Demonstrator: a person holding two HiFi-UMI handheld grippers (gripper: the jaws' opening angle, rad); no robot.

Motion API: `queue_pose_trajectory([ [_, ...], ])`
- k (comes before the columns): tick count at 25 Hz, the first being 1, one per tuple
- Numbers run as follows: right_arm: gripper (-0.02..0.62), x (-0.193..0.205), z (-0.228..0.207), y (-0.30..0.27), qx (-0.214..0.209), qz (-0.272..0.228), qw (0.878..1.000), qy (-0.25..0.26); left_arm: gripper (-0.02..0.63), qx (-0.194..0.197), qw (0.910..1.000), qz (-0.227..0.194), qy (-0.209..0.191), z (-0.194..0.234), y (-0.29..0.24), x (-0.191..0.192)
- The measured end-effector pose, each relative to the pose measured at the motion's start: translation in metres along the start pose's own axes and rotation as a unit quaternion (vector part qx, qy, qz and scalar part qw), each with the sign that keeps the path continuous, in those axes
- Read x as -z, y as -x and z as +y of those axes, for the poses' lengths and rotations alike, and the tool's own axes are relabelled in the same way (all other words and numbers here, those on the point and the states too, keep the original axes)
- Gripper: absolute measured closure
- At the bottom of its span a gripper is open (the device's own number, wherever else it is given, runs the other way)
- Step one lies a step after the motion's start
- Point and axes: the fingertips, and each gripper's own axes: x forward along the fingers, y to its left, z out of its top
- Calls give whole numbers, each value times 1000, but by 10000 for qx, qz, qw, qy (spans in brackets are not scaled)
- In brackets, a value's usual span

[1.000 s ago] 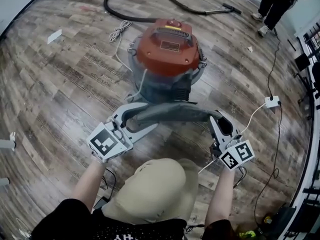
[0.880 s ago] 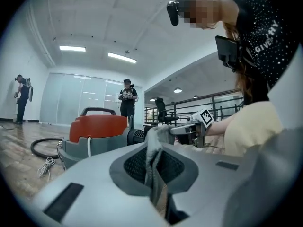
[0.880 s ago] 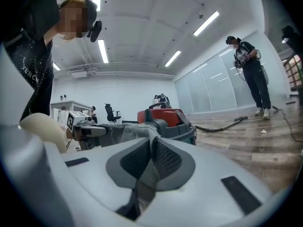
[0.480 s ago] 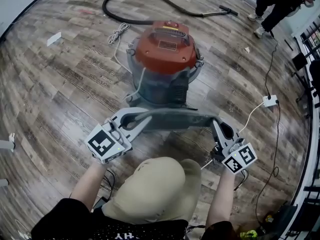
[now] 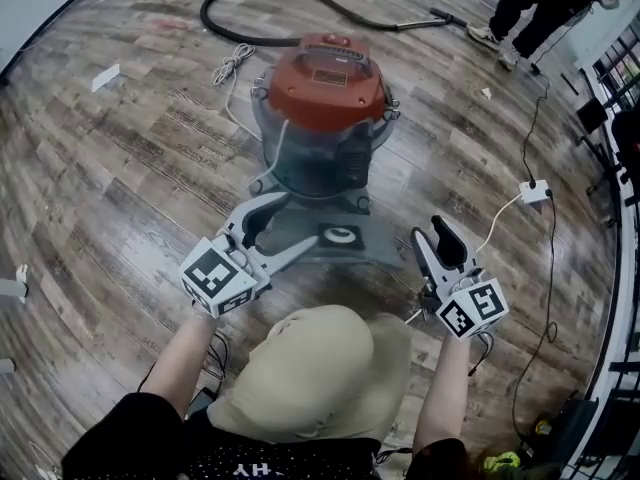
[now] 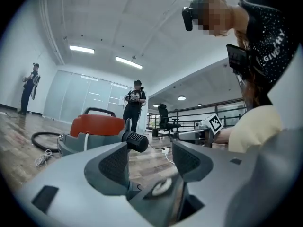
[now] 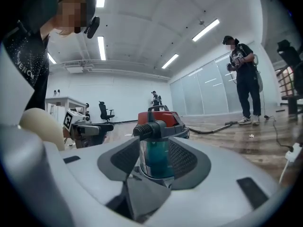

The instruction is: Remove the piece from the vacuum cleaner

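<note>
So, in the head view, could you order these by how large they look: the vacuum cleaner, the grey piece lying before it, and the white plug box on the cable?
1. vacuum cleaner: clearly largest, though its top is nearer the camera.
2. grey piece: wide but flat.
3. white plug box: smallest by far.

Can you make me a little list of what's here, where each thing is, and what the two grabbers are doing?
vacuum: red lid, stands on the wood floor
hose: black, lies on the floor behind the vacuum
grey piece: off the vacuum, flat on the floor in front of it, has a white ring
left gripper: open, over the piece's left end
right gripper: open, holds nothing, at the piece's right
</note>
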Motion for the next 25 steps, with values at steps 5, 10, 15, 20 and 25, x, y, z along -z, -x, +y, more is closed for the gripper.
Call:
queue_pose_trajectory([
  [5,586,3,1,9,39,-21,9997,-221,599,-416,9990,75,-127,6,8,-1],
  [10,586,5,10,17,-30,-2,9999,-97,600,-333,9991,168,-180,-3,9,3],
  [15,586,2,12,17,-56,29,10000,64,600,-434,9988,151,-194,0,11,2],
  [20,586,2,11,14,-80,22,9999,115,600,-482,9983,165,-273,2,10,0],
  [25,586,2,14,11,-134,19,9998,145,600,-546,9979,226,-249,3,12,3],
])
